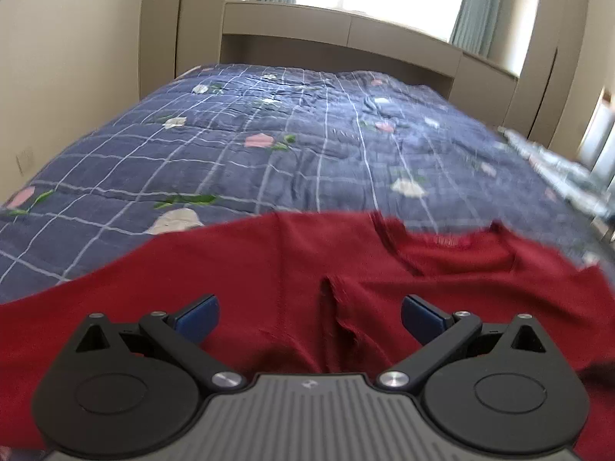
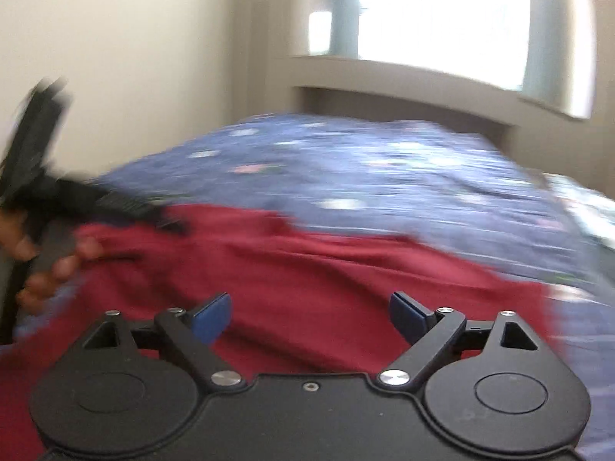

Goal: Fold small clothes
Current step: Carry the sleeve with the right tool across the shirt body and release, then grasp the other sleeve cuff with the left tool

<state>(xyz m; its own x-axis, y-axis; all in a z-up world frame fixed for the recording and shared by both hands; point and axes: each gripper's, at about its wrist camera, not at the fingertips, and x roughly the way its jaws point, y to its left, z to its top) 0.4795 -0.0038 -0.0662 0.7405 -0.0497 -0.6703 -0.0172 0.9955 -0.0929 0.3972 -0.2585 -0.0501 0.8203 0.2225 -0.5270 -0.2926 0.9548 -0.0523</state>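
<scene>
A dark red garment (image 1: 269,269) lies spread across the near end of a bed, its neckline with a label (image 1: 449,244) toward the right. My left gripper (image 1: 309,317) hovers over it with blue pads (image 1: 198,319) wide apart and only cloth below them, so it is open. In the blurred right wrist view the same red garment (image 2: 307,280) fills the foreground. My right gripper (image 2: 310,319) is open above it, nothing pinched between its pads. The left gripper (image 2: 115,203) shows at the far left over the garment's edge, held by a hand (image 2: 46,265).
The bed carries a blue checked quilt (image 1: 269,146) with flower prints. A beige headboard shelf (image 1: 338,38) and a bright window with curtains stand behind it. A wall runs along the left; a patterned fabric (image 1: 557,165) lies at the bed's right edge.
</scene>
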